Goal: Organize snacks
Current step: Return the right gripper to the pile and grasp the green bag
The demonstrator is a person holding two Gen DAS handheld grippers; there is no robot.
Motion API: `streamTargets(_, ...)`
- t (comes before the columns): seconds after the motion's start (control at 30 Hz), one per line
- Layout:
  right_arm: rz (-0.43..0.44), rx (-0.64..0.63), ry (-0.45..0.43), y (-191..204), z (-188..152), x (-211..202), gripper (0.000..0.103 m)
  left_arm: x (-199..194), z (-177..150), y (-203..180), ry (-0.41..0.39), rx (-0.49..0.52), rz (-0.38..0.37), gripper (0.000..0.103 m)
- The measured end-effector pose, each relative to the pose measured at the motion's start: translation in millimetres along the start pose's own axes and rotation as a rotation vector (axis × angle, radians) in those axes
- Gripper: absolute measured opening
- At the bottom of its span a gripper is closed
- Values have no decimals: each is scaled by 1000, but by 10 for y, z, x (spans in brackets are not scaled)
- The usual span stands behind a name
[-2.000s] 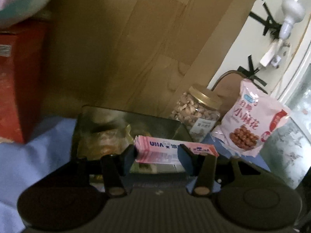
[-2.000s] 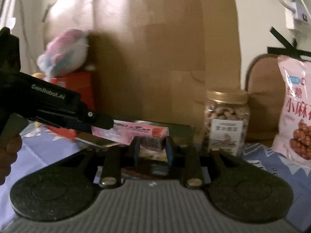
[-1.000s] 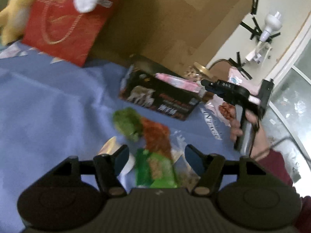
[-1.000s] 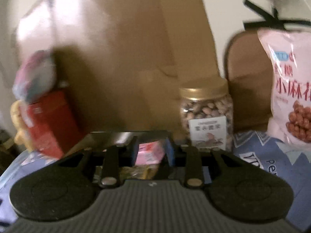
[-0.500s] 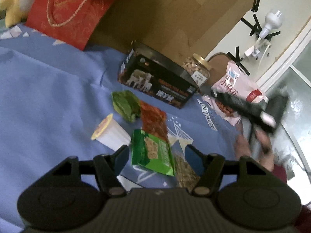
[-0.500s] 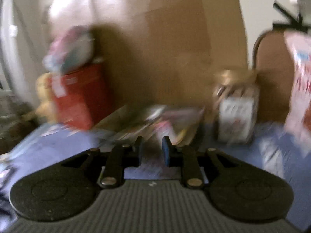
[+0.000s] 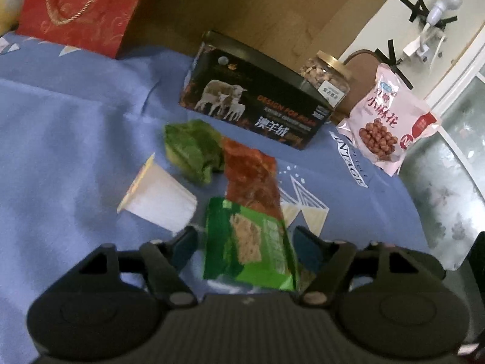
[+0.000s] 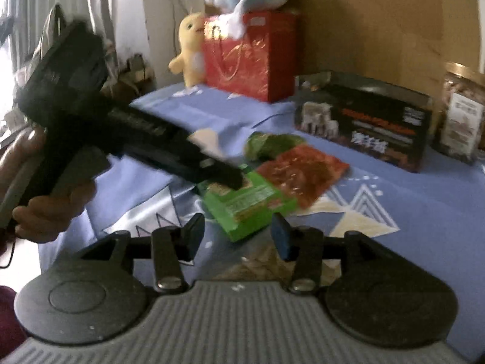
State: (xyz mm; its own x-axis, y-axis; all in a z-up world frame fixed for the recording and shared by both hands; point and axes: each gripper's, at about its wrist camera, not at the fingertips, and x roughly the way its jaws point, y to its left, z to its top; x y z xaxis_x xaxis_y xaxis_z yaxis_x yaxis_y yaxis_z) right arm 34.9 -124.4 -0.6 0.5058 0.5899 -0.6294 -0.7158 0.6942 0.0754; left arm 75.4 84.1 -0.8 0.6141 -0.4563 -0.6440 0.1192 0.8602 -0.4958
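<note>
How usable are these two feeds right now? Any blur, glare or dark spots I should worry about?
Left wrist view: dim but fairly sharp; the black box print is readable, the green packet slightly soft, with fisheye bending at the edges. Right wrist view: motion-smeared; the left hand-held gripper and box lettering are blurred, and the window at far left is washed out.

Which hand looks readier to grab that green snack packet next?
Probably the left. The left claw is opening with the green packet between its fingers; the right claw, also opening and empty, sits just short of it.
</note>
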Motion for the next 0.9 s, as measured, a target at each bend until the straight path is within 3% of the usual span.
streamTargets(0.07, -46, -9, 7, 9, -34, 77, 52, 26, 4, -33, 7, 5, -5, 67)
streamTargets(0.1, -44, -3, 4, -12, -35, 91, 52, 39, -10, -48, 23, 3, -30, 53)
streamTargets(0.23, -51, 6, -9, -25, -75, 24, 48, 26, -117, -118, 29, 18, -37, 42)
streamTargets(0.37, -14, 49, -29, -56, -130, -71, 35, 18, -212, -104, 81, -54, -165, 28)
streamTargets(0.53, -21, 55, -45, -77, -203, -138, 36, 42, -247, -190, 93, -41, -154, 30)
streamTargets(0.67, -55, 38, -39, -130, -208, -147, 45, -41, -146, -223, 51, -10, -117, 52)
streamTargets(0.73, -53, 31, -34, -158, -184, -122, 46, -23, -72, -214, 48, -17, -111, 52)
streamTargets(0.83, -56, -12, -8, -146, -148, -46, 61, 50, -4, -155, 61, -53, -104, 52)
streamTargets(0.87, -51, -21, -2, -138, -140, -24, 64, 84, 8, -131, 67, -66, -107, 46)
streamTargets(0.9, -48, -30, 3, -124, -134, 3, 64, 123, 14, -101, 78, -79, -111, 33)
